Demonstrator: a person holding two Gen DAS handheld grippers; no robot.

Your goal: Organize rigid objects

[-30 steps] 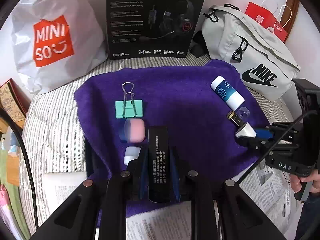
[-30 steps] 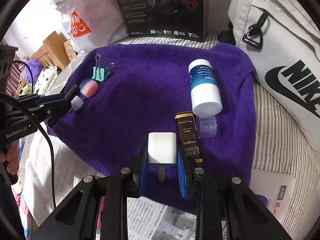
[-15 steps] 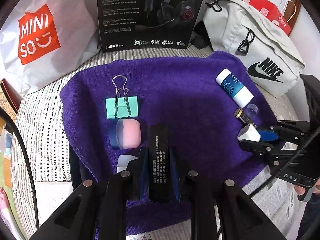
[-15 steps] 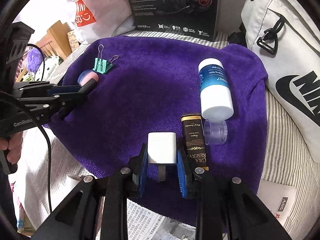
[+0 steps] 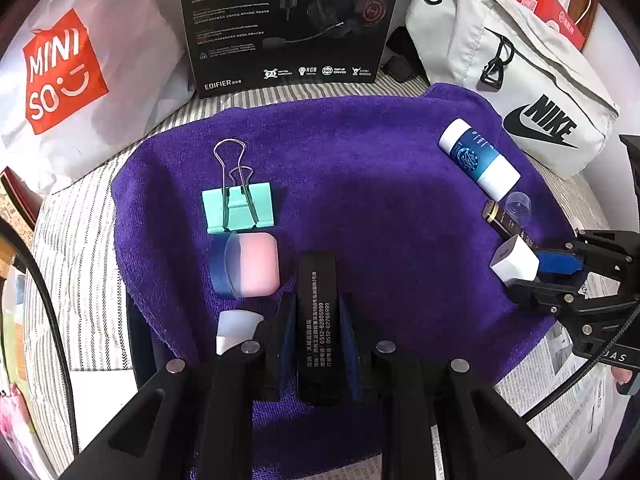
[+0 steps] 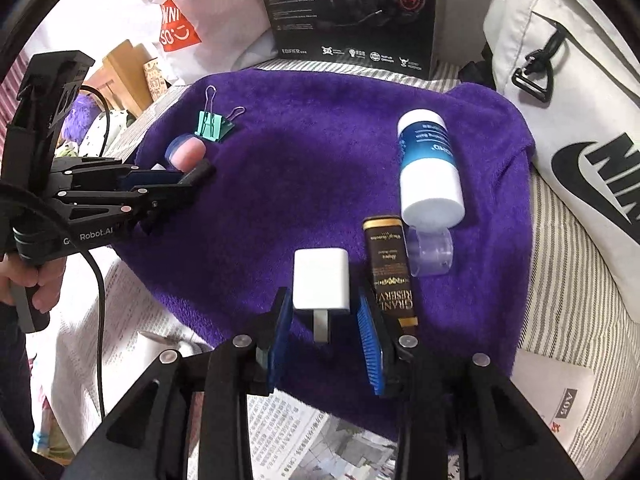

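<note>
My left gripper (image 5: pixel 316 308) is shut on a flat black bar (image 5: pixel 316 320) with white print, low over the purple towel (image 5: pixel 380 184). Just left of it lie a pink and blue case (image 5: pixel 248 266) and a mint binder clip (image 5: pixel 238 208). My right gripper (image 6: pixel 322 308) is opening its jaws; a white charger (image 6: pixel 320 276) lies on the towel between the blue pads (image 6: pixel 370 340), with a slim gap on each side. Beside the charger lie a brown tube (image 6: pixel 390 268), a clear cap (image 6: pixel 430 250) and a white and blue bottle (image 6: pixel 430 168).
Behind the towel stand a white Miniso bag (image 5: pixel 68 80), a black headset box (image 5: pixel 288 20) and a grey Nike bag (image 5: pixel 520 80). Newspaper (image 6: pixel 304 440) lies under the towel's near edge, on striped bedding (image 6: pixel 572 280). A hand (image 6: pixel 36 284) holds the left gripper's handle.
My left gripper has come down nearer the towel with the black bar, close beside the pink case. The right pads have drawn apart from the white charger.
</note>
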